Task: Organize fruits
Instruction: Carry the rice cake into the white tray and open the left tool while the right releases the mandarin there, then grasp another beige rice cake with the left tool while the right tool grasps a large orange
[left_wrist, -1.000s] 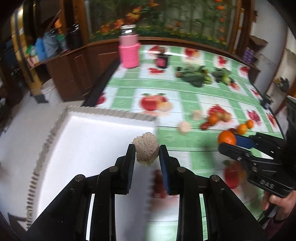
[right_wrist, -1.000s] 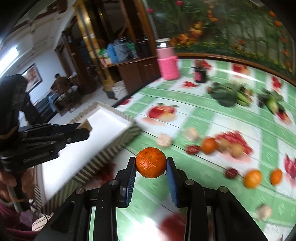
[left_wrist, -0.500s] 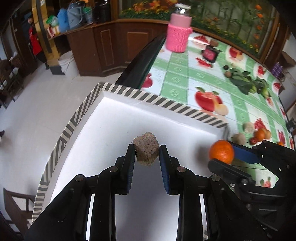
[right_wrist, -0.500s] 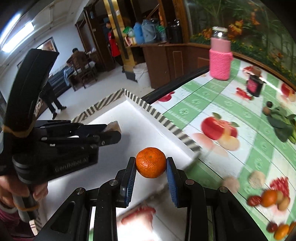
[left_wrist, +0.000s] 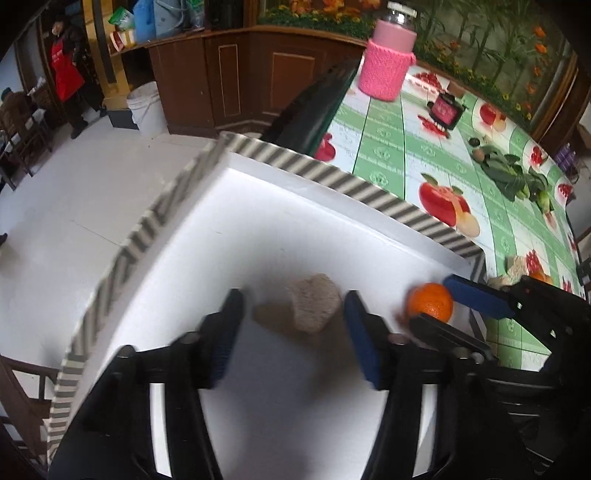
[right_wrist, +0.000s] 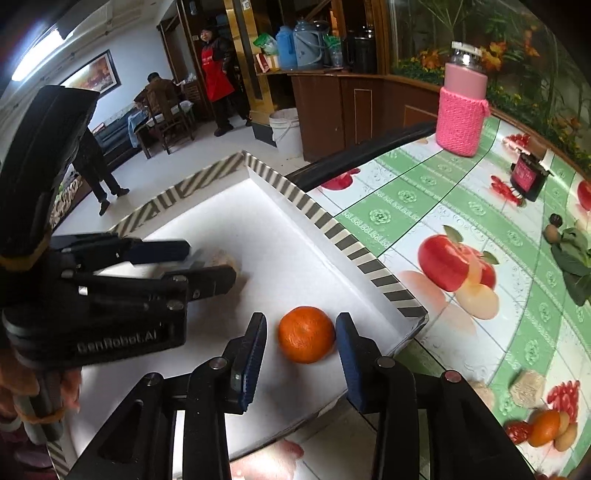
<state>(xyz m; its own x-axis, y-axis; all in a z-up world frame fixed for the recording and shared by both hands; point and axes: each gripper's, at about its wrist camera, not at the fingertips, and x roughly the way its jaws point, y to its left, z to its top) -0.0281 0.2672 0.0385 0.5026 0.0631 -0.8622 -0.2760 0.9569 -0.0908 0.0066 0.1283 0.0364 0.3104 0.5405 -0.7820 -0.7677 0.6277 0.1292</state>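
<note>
A white tray (left_wrist: 258, 236) with a striped rim sits at the table's corner. A rough brown fruit (left_wrist: 314, 308) lies on the tray floor between the spread fingers of my left gripper (left_wrist: 291, 321), which is open. An orange tangerine (right_wrist: 306, 334) lies on the tray near its right rim, between the spread fingers of my right gripper (right_wrist: 301, 339), also open. The tangerine (left_wrist: 430, 301) and the right gripper (left_wrist: 454, 306) show in the left wrist view. The left gripper (right_wrist: 207, 262) and the brown fruit (right_wrist: 225, 258) show in the right wrist view.
Several small fruits (right_wrist: 543, 424) lie on the green fruit-print tablecloth (right_wrist: 424, 199) right of the tray. A pink-sleeved jar (right_wrist: 463, 110), a small dark jar (right_wrist: 528, 177) and leafy greens (left_wrist: 513, 177) stand farther back. The floor drops off left of the tray.
Both grippers have opened. The brown fruit and the tangerine, held half a second ago, now lie on the tray floor. Both grippers moved lower into the tray.
</note>
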